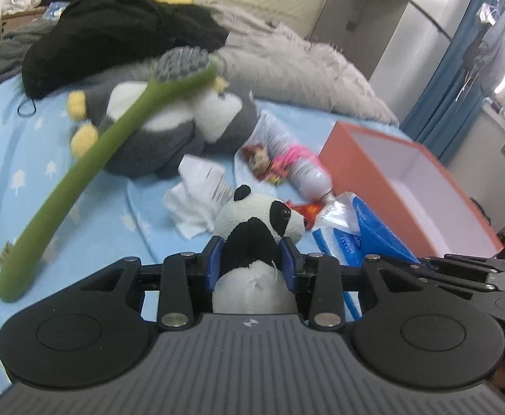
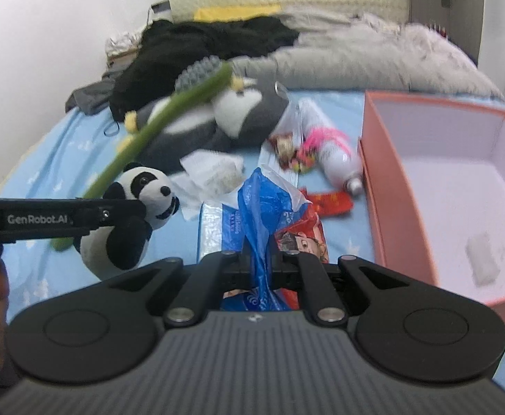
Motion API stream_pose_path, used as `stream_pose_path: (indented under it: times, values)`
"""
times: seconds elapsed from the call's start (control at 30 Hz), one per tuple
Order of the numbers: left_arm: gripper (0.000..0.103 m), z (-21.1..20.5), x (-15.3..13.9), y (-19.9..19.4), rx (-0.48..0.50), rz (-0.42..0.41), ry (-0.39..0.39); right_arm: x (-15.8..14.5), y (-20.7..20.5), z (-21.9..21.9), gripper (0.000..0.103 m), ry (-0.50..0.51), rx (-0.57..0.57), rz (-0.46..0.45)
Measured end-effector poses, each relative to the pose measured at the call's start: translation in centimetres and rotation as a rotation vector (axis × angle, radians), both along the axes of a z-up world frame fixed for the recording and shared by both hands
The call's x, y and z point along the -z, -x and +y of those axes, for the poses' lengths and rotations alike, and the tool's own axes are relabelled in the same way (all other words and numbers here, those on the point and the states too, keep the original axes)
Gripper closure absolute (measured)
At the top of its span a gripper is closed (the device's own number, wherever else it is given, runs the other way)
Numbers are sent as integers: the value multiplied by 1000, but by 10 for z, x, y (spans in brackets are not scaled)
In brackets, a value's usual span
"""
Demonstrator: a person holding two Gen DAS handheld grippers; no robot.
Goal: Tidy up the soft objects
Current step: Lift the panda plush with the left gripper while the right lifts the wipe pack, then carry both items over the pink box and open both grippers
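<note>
A: Item one, left gripper (image 1: 250,263)?
B: Blue pads pinching a panda plush (image 1: 256,242) at its middle, lower centre of the left wrist view; lifted clear of the blue bedsheet (image 1: 27,173).

A: Item two, right gripper (image 2: 259,266)?
B: Fingers pressed together on a blue plastic bag (image 2: 263,207), centre of the right wrist view.

A: Other stock?
B: Penguin plush (image 1: 169,131) upper centre, lying on the sheet; long green brush (image 1: 90,159) across the left half, and I cannot tell what supports it; white bottle with pink label (image 2: 335,159) just beside the open orange box (image 2: 377,186) at right; white tissues (image 1: 197,204) and snack wrappers (image 2: 328,202) between.
</note>
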State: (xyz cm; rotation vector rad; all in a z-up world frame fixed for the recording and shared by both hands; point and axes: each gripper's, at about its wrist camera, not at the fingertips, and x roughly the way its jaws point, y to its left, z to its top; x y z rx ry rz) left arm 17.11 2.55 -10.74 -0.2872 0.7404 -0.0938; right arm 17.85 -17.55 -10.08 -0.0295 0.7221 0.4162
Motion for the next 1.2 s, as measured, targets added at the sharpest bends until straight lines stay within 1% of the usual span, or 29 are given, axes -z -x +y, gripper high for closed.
stream_pose_path:
  times: [0.27, 0.5, 0.67, 0.83, 0.97, 1.07, 1.2]
  values:
    - [62, -12, -41, 2, -3, -80, 20, -37, -2, -4, 94, -24, 14, -93]
    - [62, -27, -70, -3, 5, -134, 37, -69, -4, -14, 94, -15, 26, -183]
    - [62, -44, -88, -17, 12, -160, 41, -83, -12, -26, 94, 9, 49, -228]
    - [62, -68, -106, -35, 50, -185, 63, -101, -23, -48, 94, 39, 88, -279]
    - [62, -93, -117, -52, 92, -189, 70, -116, -37, -69, 94, 51, 114, -291]
    - [62, -117, -120, -73, 118, -177, 47, -123, -45, -86, 94, 89, 136, -302]
    - [62, -148, -112, -102, 154, -139, 16, -122, -62, -111, 94, 108, 170, -259]
